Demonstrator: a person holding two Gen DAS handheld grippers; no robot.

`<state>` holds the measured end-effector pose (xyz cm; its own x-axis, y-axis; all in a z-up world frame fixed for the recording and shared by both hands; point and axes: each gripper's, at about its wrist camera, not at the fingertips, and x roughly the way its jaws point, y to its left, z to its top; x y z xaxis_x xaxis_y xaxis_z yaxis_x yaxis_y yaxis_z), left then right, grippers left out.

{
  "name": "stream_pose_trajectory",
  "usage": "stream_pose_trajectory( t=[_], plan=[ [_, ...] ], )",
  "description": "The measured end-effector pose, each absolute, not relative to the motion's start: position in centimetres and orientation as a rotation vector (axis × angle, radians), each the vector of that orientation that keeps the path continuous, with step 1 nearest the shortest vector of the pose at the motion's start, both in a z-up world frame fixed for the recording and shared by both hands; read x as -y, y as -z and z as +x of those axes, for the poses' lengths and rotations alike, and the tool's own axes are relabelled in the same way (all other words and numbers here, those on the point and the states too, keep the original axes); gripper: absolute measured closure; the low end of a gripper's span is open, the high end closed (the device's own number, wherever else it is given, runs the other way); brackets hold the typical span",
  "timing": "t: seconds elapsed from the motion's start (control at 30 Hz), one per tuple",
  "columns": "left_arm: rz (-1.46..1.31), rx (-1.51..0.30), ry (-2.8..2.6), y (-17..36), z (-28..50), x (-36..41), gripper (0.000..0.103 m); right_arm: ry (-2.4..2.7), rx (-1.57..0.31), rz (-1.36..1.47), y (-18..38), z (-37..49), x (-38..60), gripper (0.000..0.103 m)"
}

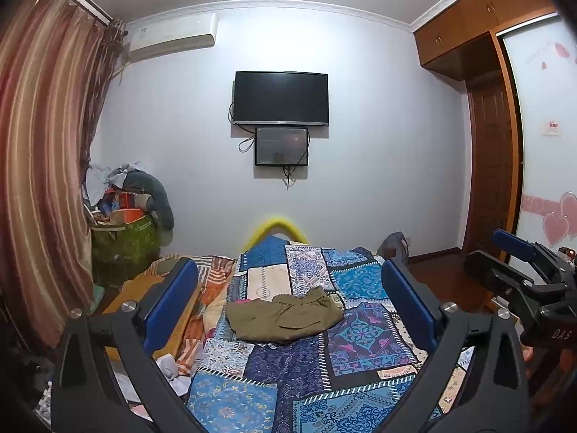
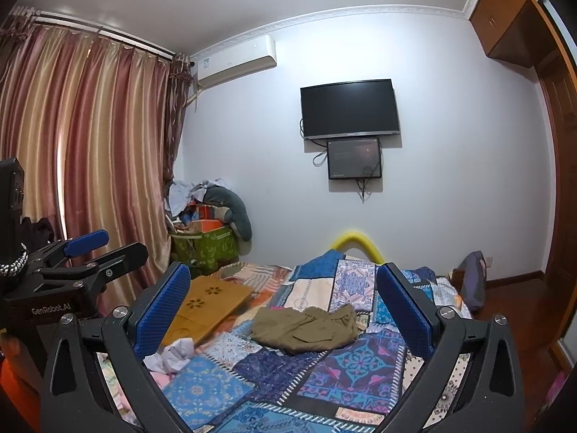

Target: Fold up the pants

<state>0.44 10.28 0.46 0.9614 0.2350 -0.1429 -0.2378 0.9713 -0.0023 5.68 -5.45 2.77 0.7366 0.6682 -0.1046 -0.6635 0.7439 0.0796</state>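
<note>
Olive-green pants (image 1: 285, 319) lie crumpled in a loose heap on the blue patchwork bedspread (image 1: 364, 346), a bit of pink cloth peeking out at their left edge. My left gripper (image 1: 288, 274) hangs open above the near part of the bed, well short of the pants, nothing between its blue pads. In the right wrist view the same pants (image 2: 306, 330) lie ahead on the bedspread (image 2: 346, 364), and my right gripper (image 2: 283, 279) is open too and empty. Each gripper shows in the other's view: the right gripper (image 1: 505, 252) at the right edge, the left gripper (image 2: 93, 249) at the left edge.
A wooden lap board (image 2: 209, 305) and crumpled white paper (image 2: 176, 351) lie on the bed's left side. A green storage box (image 2: 205, 249) piled with clothes stands by the striped curtain (image 2: 90, 158). A TV (image 1: 281, 98) hangs on the far wall, a wardrobe (image 1: 494, 166) stands right.
</note>
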Motion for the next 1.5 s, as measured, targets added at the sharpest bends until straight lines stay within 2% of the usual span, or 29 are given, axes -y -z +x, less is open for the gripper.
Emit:
stream_pose_trajectory(
  t=[1.5],
  plan=[
    [-0.03,-0.187,-0.188,0.0,1.44,-10.55,0.0,-0.71,-0.141,0.041,-2.6,6.02,5.65,0.0]
  ],
)
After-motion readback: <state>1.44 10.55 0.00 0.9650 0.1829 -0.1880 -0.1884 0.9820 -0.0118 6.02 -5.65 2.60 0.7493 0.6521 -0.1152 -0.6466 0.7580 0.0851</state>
